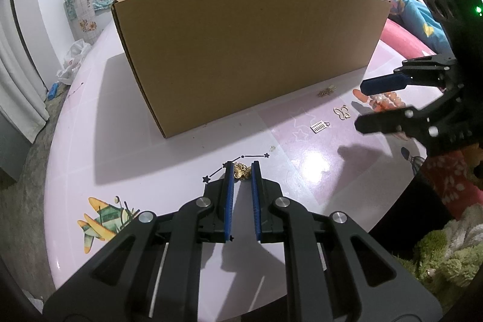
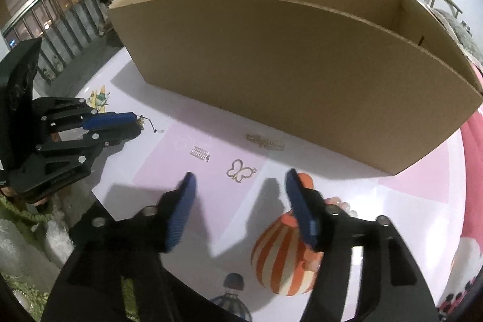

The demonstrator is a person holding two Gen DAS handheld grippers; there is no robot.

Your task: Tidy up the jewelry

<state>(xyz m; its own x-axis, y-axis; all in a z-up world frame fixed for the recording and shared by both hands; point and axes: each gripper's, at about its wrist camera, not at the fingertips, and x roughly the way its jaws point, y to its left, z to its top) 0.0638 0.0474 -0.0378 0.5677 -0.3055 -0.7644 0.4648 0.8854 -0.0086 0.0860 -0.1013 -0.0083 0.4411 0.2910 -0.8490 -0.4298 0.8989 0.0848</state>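
One cardboard box [image 1: 241, 50], four loose trinkets; the left gripper [image 1: 242, 171] is clamped on a gold butterfly charm [image 1: 242, 172] at its fingertips; the right gripper [image 2: 240, 186] stands apart (nothing between), an outline butterfly [image 2: 240, 170] just ahead; glossy pink table [image 1: 151, 159], bedroom behind.

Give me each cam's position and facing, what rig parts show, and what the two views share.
Left wrist: sits on the left gripper, looking down along its fingers at the table and cardboard box; jaws pinch a gold butterfly charm; the right gripper enters at right.
Right wrist: sits on the right gripper, tilted down at the same box; jaws open, nothing between the pads; the left gripper shows at left.
Shared: box, table, butterfly outline charm, small rectangular charm.
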